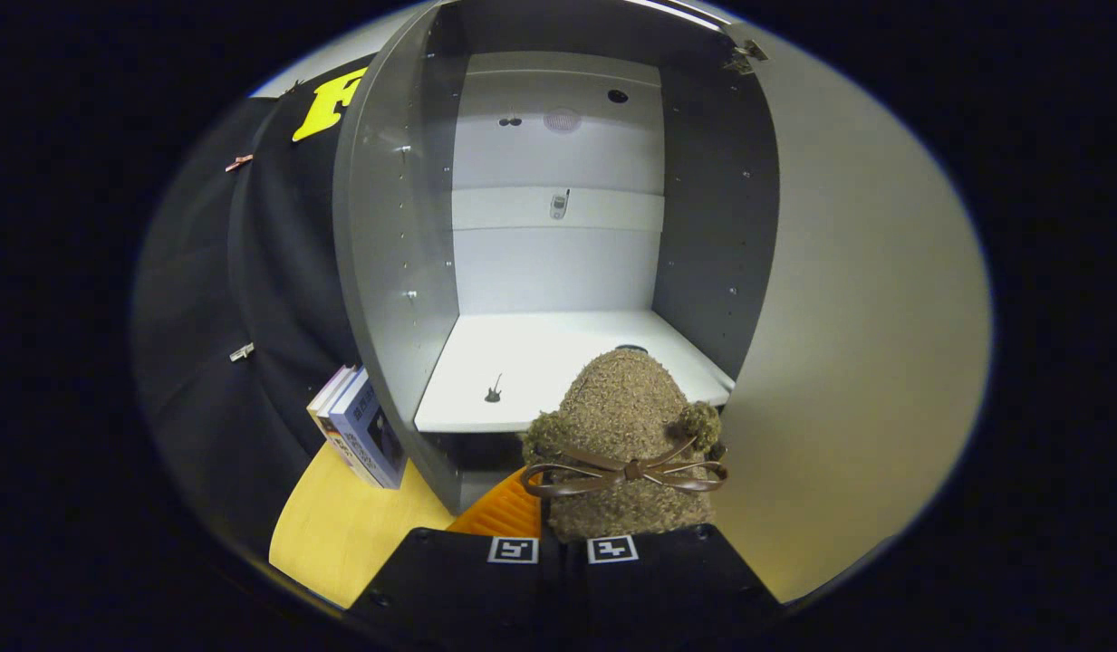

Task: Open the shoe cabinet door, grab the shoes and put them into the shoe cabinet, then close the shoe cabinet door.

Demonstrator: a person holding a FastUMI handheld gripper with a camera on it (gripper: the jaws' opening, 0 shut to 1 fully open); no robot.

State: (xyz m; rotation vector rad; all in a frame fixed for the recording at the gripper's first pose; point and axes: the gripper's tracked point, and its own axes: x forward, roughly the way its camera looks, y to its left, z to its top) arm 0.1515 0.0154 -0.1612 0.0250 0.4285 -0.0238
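Tongs [563, 549] pinched close together on the heel end of a fuzzy olive-brown slipper-type shoe [623, 426] with a thin brown ribbon bow [626, 473] across its top and small pom-poms at the sides. The fingers sit nearly touching, so a narrow grip, holding the shoe.

Shoe points straight ahead of the tongs, long axis running away from them toward the cabinet interior. Its toe is level with the front edge of the white cabinet shelf [522, 362], just in front of it, a bit toward the side where the door stands; cannot tell if the sole touches the shelf yet.

Grey shoe cabinet [386, 272] stands open, its grey door [848, 344] swung out wide beside the shoe. Shelf is bare apart from a small dark mark [493, 389]. White back panel shows a few holes and fittings.

Below the cabinet: yellow wooden counter [341, 534], an orange ribbed thing [504, 512] just by the tongs, a few books [363, 439] leaning against the cabinet's outer wall.

Judgement: door-opening done, shoe in hand, placing step underway. Next move likely a straight push forward onto the shelf, then release.
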